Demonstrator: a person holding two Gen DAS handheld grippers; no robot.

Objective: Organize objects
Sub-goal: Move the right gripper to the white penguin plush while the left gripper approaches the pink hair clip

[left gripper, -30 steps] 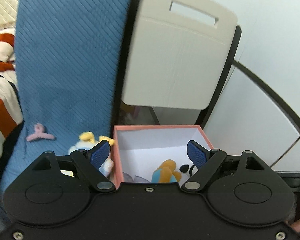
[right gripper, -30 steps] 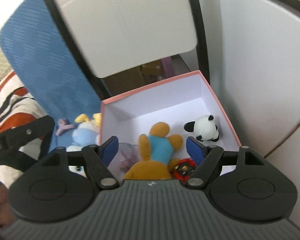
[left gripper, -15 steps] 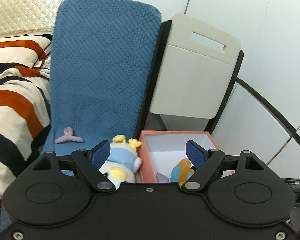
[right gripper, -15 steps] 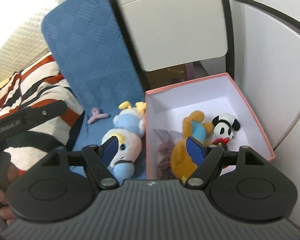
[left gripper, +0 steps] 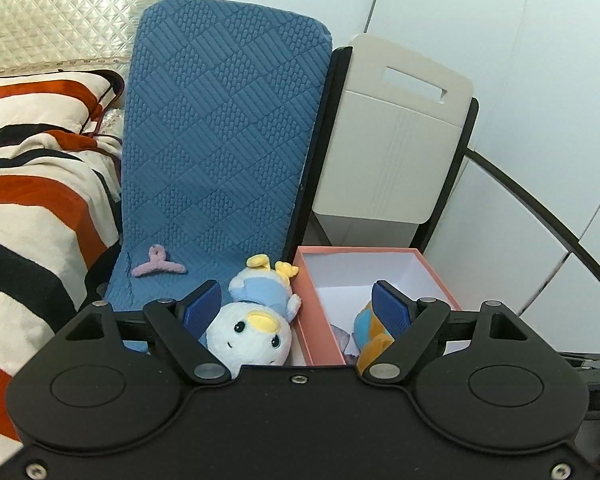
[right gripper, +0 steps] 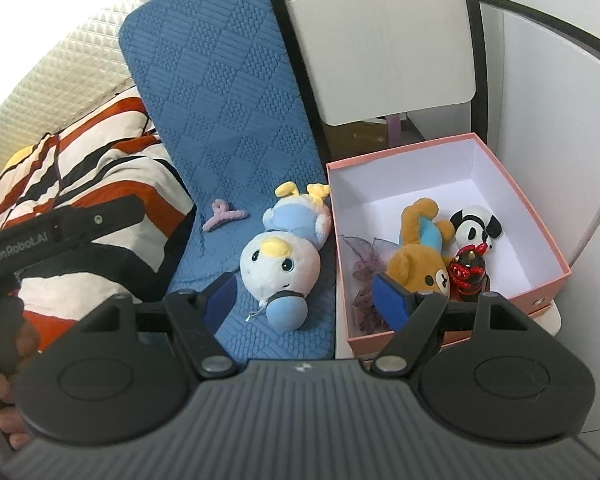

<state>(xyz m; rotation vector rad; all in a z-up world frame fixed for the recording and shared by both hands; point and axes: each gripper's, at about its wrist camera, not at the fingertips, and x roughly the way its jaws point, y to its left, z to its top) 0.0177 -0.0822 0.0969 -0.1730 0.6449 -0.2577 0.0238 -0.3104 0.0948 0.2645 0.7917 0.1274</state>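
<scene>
Both grippers, left gripper (left gripper: 298,312) and right gripper (right gripper: 306,295), hover level, jaws apart, empty. Penguin plush (right gripper: 286,252) lies at 12 o'clock. In the left view, the gripper body hides most of the bear plush (left gripper: 370,334) inside the pink box (left gripper: 318,320).

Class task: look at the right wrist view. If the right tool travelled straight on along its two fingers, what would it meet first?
Probably the blue-and-white plush lying on the blue quilted mat, just left of the pink box. It sits between the open right tool fingers' lines; depth is unclear, so the mat could come first.
</scene>
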